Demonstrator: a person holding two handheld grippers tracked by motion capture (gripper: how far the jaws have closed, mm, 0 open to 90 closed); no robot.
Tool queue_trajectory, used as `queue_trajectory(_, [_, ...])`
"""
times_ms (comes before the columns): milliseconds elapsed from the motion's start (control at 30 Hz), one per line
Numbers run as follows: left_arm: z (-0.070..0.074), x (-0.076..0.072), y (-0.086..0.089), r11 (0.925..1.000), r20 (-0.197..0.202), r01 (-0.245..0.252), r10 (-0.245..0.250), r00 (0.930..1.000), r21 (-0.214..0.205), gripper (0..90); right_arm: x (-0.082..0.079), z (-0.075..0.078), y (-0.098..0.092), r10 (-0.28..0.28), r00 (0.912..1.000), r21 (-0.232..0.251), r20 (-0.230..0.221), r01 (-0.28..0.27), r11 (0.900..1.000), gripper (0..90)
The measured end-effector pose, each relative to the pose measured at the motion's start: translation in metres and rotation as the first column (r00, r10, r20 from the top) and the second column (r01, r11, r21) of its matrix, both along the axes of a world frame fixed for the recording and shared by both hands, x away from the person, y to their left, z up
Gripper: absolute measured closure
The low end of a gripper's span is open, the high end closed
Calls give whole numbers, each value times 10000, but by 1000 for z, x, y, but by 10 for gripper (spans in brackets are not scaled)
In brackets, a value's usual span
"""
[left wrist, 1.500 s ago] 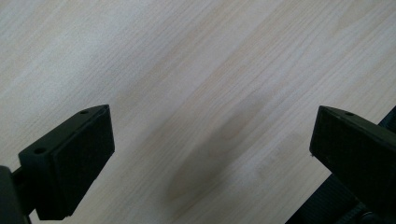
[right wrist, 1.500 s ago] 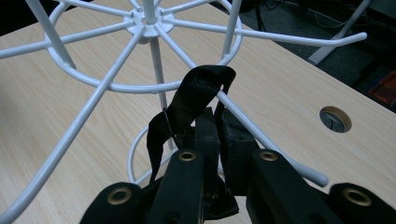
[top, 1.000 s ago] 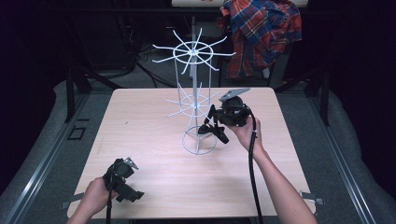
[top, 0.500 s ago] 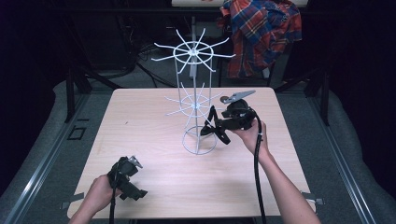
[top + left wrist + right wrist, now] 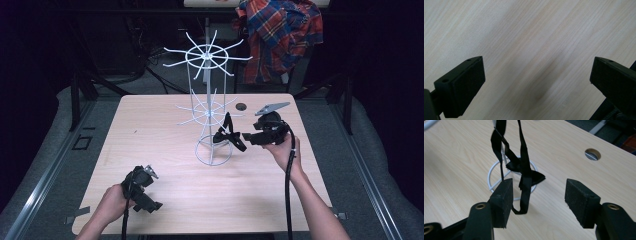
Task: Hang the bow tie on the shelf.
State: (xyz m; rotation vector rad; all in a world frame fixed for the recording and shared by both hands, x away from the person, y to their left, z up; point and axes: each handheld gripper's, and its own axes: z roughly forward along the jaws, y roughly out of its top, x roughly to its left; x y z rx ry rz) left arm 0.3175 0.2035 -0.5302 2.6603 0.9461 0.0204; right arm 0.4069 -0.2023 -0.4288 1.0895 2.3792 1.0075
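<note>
On the lower spokes of the white wire rack [image 5: 207, 112] mid-counter hangs a black strap [image 5: 522, 167], limp and light, so pinch its dangling loop. The right hand-held gripper [image 5: 539, 192] sits spread beside it, the rack's pole and base ring crowding in. The left hand-held gripper [image 5: 536, 77], also spread, idles near-left over bare counter [image 5: 150, 130].

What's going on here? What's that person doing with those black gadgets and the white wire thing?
A person sits at a wooden table with a hand-held gripper in each hand. A white wire rack stands mid-table, and a black strap hangs from one of its lower arms. The right hand-held gripper is beside that strap with its jaws open; the strap dangles by one jaw, not clamped. The left hand-held gripper sits open, low over the bare wood near the table's front edge, holding nothing.
</note>
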Motion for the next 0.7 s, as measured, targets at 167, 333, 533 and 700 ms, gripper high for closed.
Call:
queue_trajectory(167, [1,0,-1,10000,5,33,-33,10000,10,1,-8,-3,-14,-373,9992,-17,-151,373,9993,347])
queue_trajectory(333, [0,1,-2,10000,36,46,-46,10000,15,1,-9,-8,-22,-565,9970,91,-525,570,9983,286])
queue_trajectory(533, [0,1,-2,10000,14,79,-79,10000,-6,1,-9,-17,-22,-615,9937,-146,-936,604,9981,221])
queue_trajectory(700, [0,1,-1,10000,21,61,-61,10000,4,1,-12,-31,-23,-639,9879,-463,-1415,579,9972,184])
